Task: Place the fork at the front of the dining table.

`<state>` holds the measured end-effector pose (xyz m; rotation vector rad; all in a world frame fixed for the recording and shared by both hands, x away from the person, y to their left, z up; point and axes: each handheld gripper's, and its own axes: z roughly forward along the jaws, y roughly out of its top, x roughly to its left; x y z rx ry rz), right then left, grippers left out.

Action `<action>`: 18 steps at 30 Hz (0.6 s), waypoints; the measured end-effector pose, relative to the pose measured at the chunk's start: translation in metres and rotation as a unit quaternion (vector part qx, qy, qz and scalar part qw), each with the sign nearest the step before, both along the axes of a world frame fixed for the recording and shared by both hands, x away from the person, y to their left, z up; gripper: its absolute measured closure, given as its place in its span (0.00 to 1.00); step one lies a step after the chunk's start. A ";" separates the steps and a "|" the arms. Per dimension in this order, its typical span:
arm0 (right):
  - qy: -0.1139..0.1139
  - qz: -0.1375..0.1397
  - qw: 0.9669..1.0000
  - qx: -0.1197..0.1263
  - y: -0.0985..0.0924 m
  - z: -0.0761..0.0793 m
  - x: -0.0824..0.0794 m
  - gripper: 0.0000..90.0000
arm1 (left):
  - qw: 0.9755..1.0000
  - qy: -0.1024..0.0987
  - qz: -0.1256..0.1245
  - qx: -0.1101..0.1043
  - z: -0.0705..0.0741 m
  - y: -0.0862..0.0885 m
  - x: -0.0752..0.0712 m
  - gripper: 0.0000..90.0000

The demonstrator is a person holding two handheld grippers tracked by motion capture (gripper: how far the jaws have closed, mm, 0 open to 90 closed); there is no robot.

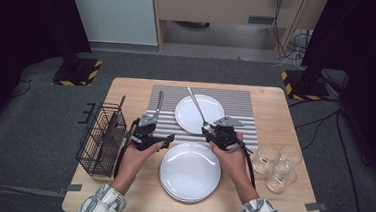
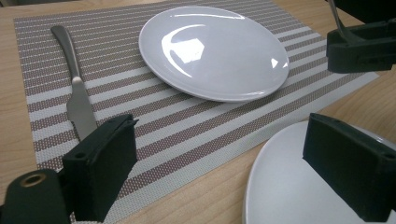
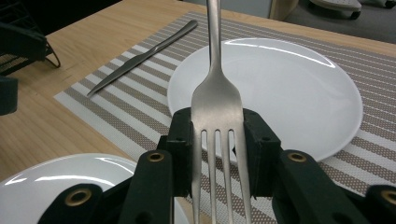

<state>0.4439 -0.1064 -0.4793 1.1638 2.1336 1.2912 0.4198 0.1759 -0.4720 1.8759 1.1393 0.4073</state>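
Since we've got the fork (image 3: 217,109) pinched at its neck, right where the tines begin, it's worth talking about how it handles. It's bare polished steel: stiff, light, not fragile, but slick, so we'd guess it can pivot or slide between the pads if we swing it fast. The right gripper (image 3: 217,149) has its fingers clamped on both edges of the fork head, tines pointing back at us and the handle sticking out over the small plate (image 3: 289,88). That's a slightly odd hold, since the long handle is cantilevered out front and wants to droop. A grip further up the handle would probably balance better.

From the high view the fork (image 1: 198,108) hangs above the striped mat (image 1: 241,102), between the small plate and the big plate (image 1: 190,171) near us. The left gripper (image 2: 224,158) is wide open with nothing in it, hovering low over the mat's near edge. The knife (image 2: 74,88) already lies flat on the mat, left of the small plate. On the counter (image 1: 276,107) we'd set the fork down gently, since metal on ceramic could chip a rim.
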 end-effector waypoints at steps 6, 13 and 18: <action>-0.001 -0.015 1.000 0.004 -0.008 0.002 0.003 0.76 | 1.000 0.009 -0.007 -0.002 -0.006 -0.001 0.000 0.10; -0.003 -0.029 1.000 0.006 -0.013 0.004 0.005 0.76 | 1.000 0.009 -0.010 0.008 -0.009 -0.002 -0.003 0.10; -0.006 -0.036 0.999 0.004 -0.017 0.005 0.006 0.76 | 1.000 0.007 -0.006 0.012 -0.009 -0.002 -0.004 0.10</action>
